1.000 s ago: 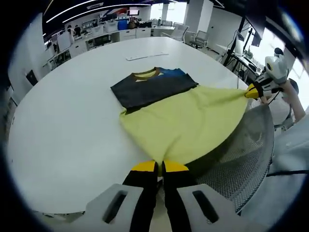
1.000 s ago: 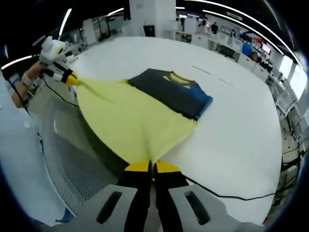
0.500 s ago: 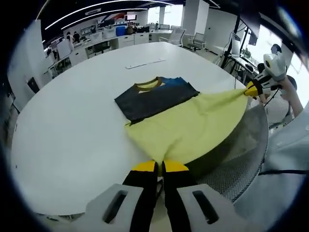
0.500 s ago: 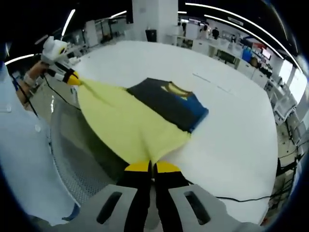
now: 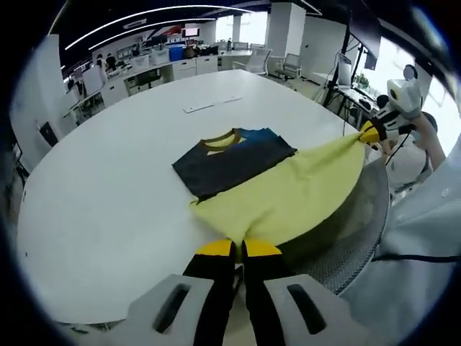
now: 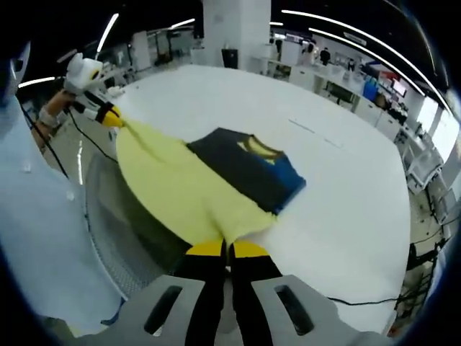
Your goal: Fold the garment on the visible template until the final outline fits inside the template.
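A garment lies on the round white table. Its dark upper part with a blue patch and tan collar rests flat. Its yellow lower part is stretched off the table's near edge. My left gripper is shut on one corner of the yellow hem. My right gripper is shut on the other corner. The right gripper also shows at the right of the left gripper view, and the left gripper at the left of the right gripper view. The yellow cloth hangs taut between them.
A grey mesh chair stands under the stretched cloth at the table's edge. A thin white strip lies on the far table. A cable runs along the near rim. The person's white clothing is close by. Desks and chairs fill the background.
Both views have drawn back and up a little, so the garment looks smaller. The yellow hem stays stretched between the two shut grippers. The dark part has kept its place on the table.
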`<state>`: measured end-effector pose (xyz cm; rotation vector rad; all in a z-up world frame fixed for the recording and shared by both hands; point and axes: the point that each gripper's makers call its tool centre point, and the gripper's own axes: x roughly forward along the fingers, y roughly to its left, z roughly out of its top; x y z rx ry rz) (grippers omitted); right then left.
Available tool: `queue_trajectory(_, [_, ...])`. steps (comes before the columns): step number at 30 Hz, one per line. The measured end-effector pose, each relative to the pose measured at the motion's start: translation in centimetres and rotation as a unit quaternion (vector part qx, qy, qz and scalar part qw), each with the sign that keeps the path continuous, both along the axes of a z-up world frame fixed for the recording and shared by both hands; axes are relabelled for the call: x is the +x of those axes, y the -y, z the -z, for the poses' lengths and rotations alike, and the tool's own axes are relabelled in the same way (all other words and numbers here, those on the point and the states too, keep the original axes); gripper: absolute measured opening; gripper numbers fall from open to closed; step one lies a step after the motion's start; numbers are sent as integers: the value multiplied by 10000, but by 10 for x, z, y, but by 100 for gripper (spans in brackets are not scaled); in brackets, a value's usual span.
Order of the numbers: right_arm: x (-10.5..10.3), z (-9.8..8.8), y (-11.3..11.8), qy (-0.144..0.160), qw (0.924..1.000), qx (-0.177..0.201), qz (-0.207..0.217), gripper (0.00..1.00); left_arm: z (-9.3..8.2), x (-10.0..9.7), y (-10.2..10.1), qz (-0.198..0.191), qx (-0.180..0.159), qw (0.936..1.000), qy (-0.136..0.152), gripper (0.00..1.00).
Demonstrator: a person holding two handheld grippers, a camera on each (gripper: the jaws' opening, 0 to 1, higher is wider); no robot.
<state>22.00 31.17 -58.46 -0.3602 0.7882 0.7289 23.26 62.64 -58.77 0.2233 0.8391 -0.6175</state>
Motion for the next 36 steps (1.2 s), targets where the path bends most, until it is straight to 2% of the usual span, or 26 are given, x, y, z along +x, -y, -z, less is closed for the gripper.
queue_trajectory(11, [-7, -11, 3, 52, 10000, -23, -26, 2, -17, -11, 9, 206, -19, 9998, 40, 0])
queue_trajectory(20, [-13, -25, 3, 97, 9999, -10, -116, 2, -37, -18, 12, 324, 8, 9993, 201, 0])
queue_trajectory(23, [-15, -27, 3, 124, 9998, -33, -154, 2, -39, -20, 15, 353, -91, 9992, 148, 0])
queue_trajectory(30, [-18, -33, 5, 142, 9997, -47, -188, 2, -44, -24, 15, 350, -39, 9992, 195, 0])
queue_trajectory(33, [-18, -38, 6, 180, 9997, 14, -193, 2, -47, -27, 17, 365, -165, 9990, 172, 0])
queue_trajectory(36, [-17, -39, 8, 215, 9996, -14, -189, 2, -47, -27, 17, 391, -137, 9990, 192, 0])
